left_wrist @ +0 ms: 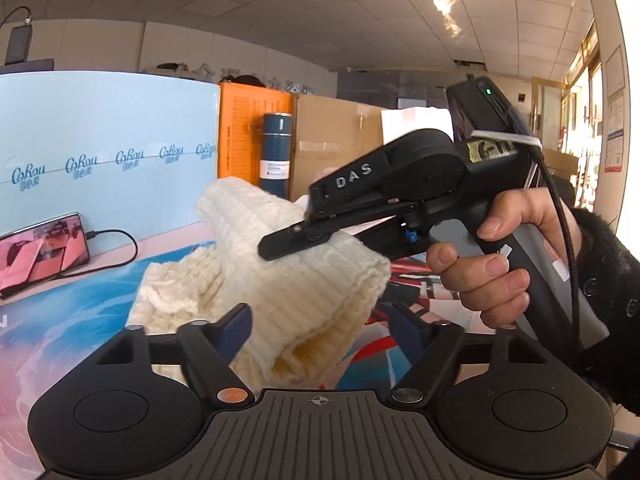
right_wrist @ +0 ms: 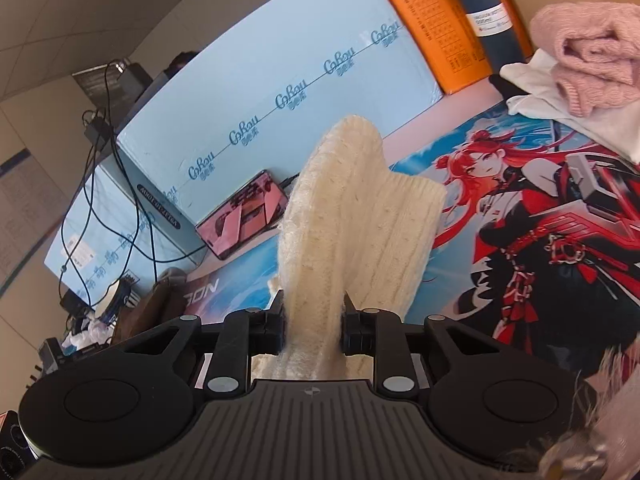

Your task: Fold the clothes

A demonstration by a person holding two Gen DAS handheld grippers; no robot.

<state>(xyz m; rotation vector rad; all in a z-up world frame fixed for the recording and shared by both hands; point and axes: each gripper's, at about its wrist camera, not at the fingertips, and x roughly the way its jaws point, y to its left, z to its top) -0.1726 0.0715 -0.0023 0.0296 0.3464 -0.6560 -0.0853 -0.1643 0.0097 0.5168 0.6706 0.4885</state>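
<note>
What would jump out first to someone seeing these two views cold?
The cream knit garment, lifted off the table and pinched in the right gripper, fills the middle of both views. The left gripper stands open with the cloth's lower end between its fingers, not clamped. Next comes the bright red-haired cartoon mat on the table, with a pile of pink and white clothes at its far right corner.

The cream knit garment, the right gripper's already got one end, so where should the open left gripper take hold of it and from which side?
Probably the free ribbed hem of the cream knit garment, which hangs between the open left gripper fingers. Come straight in from below: the folded edge there is thick and faces that gripper, clear of the right gripper.
</note>
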